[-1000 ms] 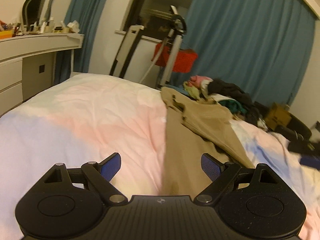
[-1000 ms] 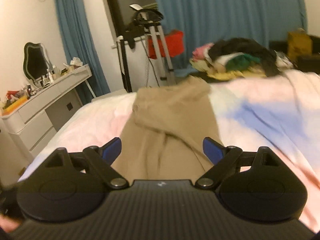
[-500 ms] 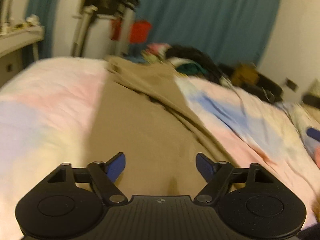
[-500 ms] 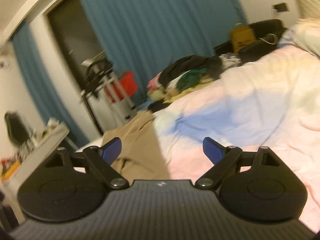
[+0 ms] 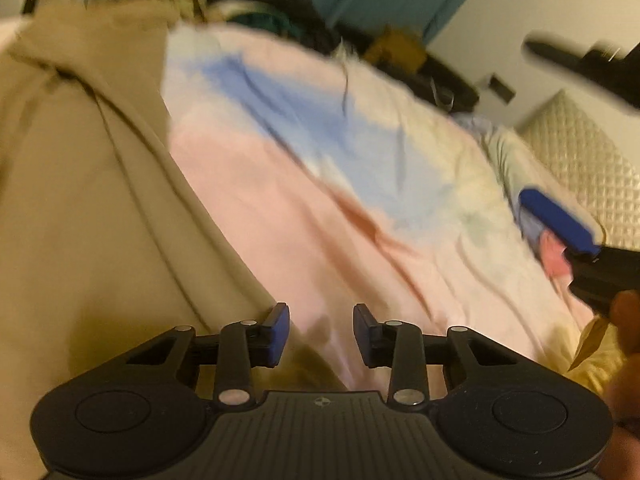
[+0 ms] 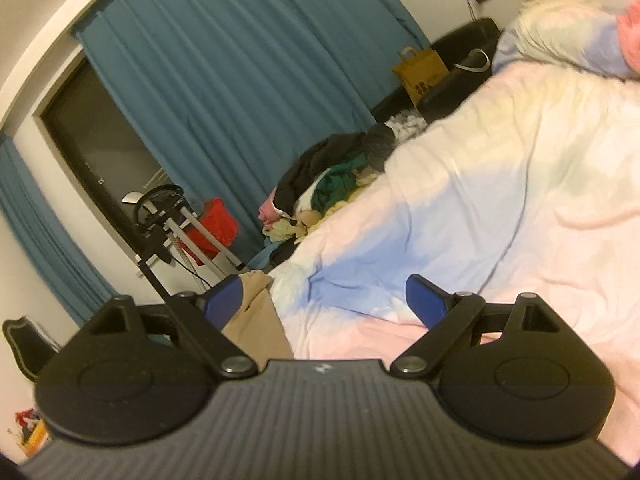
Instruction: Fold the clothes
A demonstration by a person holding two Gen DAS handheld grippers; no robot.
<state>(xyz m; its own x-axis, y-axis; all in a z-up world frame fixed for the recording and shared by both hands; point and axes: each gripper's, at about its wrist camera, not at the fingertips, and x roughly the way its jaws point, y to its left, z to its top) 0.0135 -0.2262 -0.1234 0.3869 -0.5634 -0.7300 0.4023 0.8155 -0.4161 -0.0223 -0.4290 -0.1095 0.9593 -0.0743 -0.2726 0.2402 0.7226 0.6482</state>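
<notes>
Khaki trousers (image 5: 80,208) beneath down-tilted, closing left tongs (image 5: 320,330), nothing gripped.

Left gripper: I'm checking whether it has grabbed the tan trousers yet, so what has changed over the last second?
The left gripper swung from mid-bed to the right edge of the tan trousers, and its jaws have just been closing; nothing is gripped yet. The right gripper rolled but stayed wide open. The trousers still lie on the bedcover.

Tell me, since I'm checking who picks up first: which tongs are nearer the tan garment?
Left. The left tongs hover at the tan garment's edge, jaws just narrowing, nothing between them. The right tongs point over the bedspread, garment off to their left.
</notes>
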